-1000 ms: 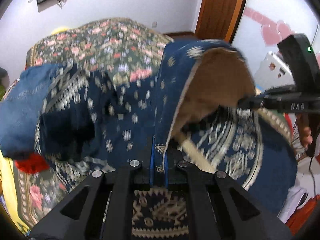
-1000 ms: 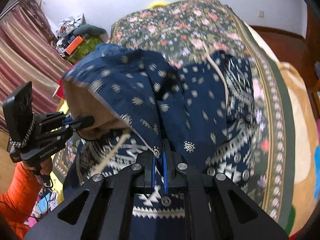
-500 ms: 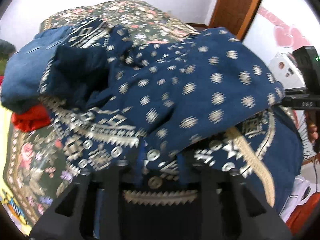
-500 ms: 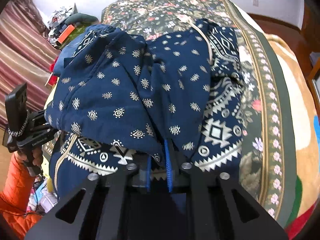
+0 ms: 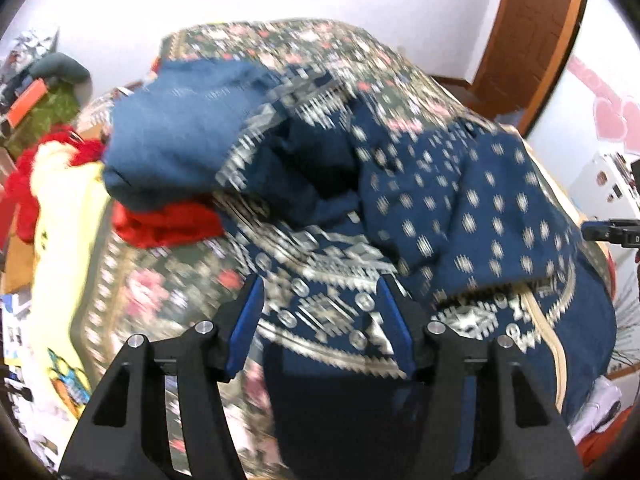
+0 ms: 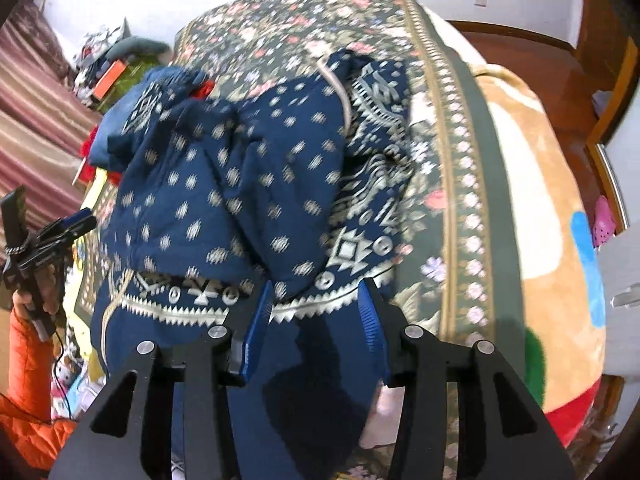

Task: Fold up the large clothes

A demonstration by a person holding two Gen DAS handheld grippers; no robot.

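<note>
Change since earlier frame: both claws, formerly pinching the lifted edge of the garment, have let go; the raised flap now lies folded over on the lower layer.
Left claw (image 5: 320, 322): jaws opening, blue pads spread apart, nothing pinched; patterned cloth lies below the gap, clear of the pads.
Right claw (image 6: 316, 324): jaws opening, pads apart, gripping nothing; the zigzag hem of the garment shows between and beyond them.
Garment (image 6: 224, 184): large navy piece with pale diamond dots and a white geometric border; lies heaped on the bed, upper layer doubled over the lower one. In the right wrist view it fills the area from 9 o'clock to centre; in the left wrist view it runs from centre to 4 o'clock.
Drawstring (image 6: 340, 92): pale cord, running across the far fold at 12 o'clock in the right wrist view.
Bed (image 6: 452, 152): covered by a dark floral spread with a patterned band along its edge.
Blanket (image 6: 532, 184): tan, lying beside the spread at 3 o'clock.
Denim item (image 5: 180, 136): plain blue, touching the garment at 10 o'clock in the left wrist view.
Red cloth (image 5: 168, 224): tucked under the denim item at 9 o'clock.
Sleeve (image 6: 28, 364): orange, at 8 o'clock in the right wrist view, behind the left claw's handle.
Image quality: motion blur in both views.
</note>
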